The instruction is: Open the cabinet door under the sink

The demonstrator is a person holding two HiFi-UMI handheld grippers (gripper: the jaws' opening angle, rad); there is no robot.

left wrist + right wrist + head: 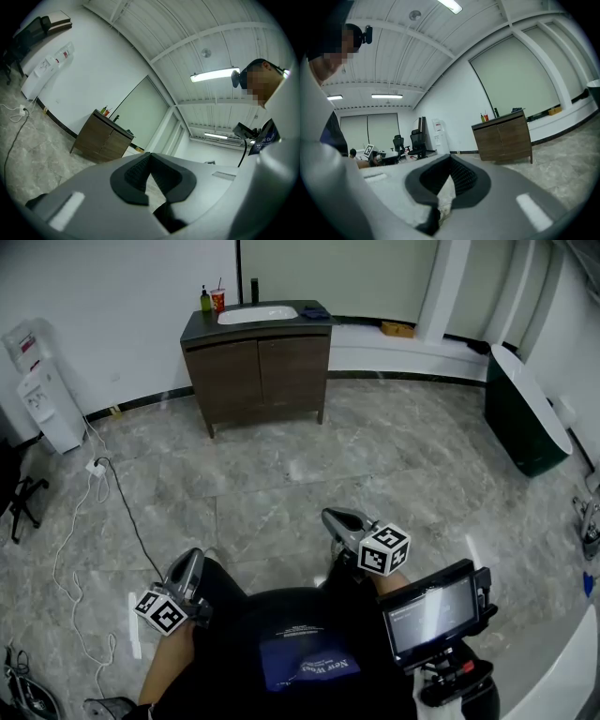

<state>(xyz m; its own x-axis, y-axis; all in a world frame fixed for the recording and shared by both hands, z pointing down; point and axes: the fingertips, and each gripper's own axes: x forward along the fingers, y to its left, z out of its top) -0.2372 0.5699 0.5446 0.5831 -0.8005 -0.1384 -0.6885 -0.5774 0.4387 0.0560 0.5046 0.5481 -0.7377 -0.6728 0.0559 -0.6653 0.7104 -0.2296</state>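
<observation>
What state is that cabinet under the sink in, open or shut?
Shut: both cabinet doors sit flush across the front, a thin seam between them, no inside showing.

Counted: one cabinet [258,371], two doors [228,378] [292,368]; two hand-held grippers [191,561] [334,518]; one water dispenser [47,395]; one bottle [205,300], one cup [217,302]; one bathtub [525,418].

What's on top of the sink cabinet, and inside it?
On top: white basin, dark faucet, green bottle, red cup, a dark item at right. Both doors are shut, hiding the inside.
</observation>
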